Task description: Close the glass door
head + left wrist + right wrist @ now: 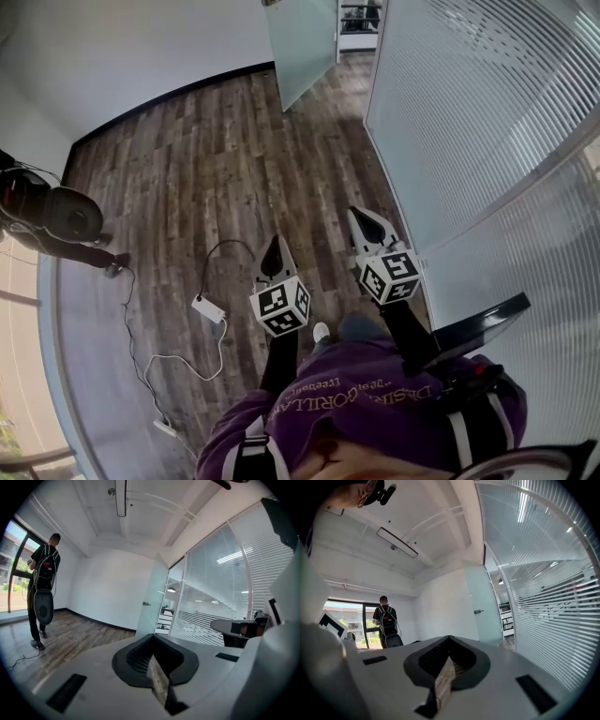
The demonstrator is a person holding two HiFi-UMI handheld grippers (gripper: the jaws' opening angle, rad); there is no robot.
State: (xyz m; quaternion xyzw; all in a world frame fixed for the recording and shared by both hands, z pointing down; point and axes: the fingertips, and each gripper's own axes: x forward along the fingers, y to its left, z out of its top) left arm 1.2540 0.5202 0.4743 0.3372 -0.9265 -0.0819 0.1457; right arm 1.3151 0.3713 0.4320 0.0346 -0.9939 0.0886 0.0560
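Observation:
The frosted glass door (302, 45) stands swung open into the room at the far end, beside the doorway. In the left gripper view the door (152, 599) is well ahead, with a small handle (146, 603) on it. It appears as a pale green panel (480, 606) in the right gripper view. My left gripper (277, 251) and right gripper (367, 225) are held side by side over the wood floor, pointing toward the door and far from it. Both have their jaws together with nothing between them, as the left gripper (152, 641) and right gripper (449, 644) show from behind.
A striped glass partition (469, 112) runs along the right. A person with a backpack (56, 220) stands at the left by the window. A white adapter (208, 307) and its cable lie on the floor. A black flat panel (478, 328) juts out at my right.

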